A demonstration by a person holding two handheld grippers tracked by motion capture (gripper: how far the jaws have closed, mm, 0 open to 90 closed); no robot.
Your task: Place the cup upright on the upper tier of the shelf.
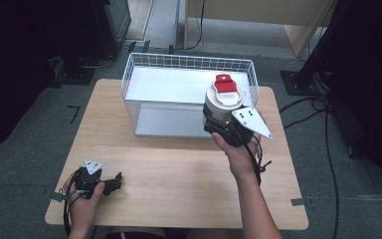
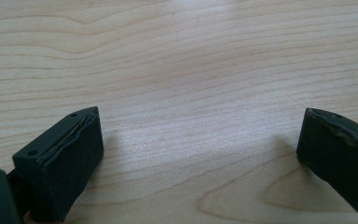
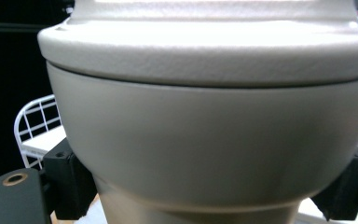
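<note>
A cream cup (image 1: 222,104) with a white lid and a red flip tab (image 1: 226,84) is held upright in the air by my right gripper (image 1: 229,128), over the front right corner of a white wire basket (image 1: 144,59). In the right gripper view the cup's body (image 3: 205,140) sits between both black jaws, which press on its sides. My left gripper (image 1: 110,183) rests low on the wooden table (image 1: 179,174) near its front left corner. Its jaws stand wide apart with bare wood (image 2: 191,140) between them.
The wire basket has a flat metal floor (image 1: 169,119) and stands at the table's far middle. Cables and dark stands (image 1: 308,74) lie on the grey floor around the table. The table's front edge runs close to the left hand.
</note>
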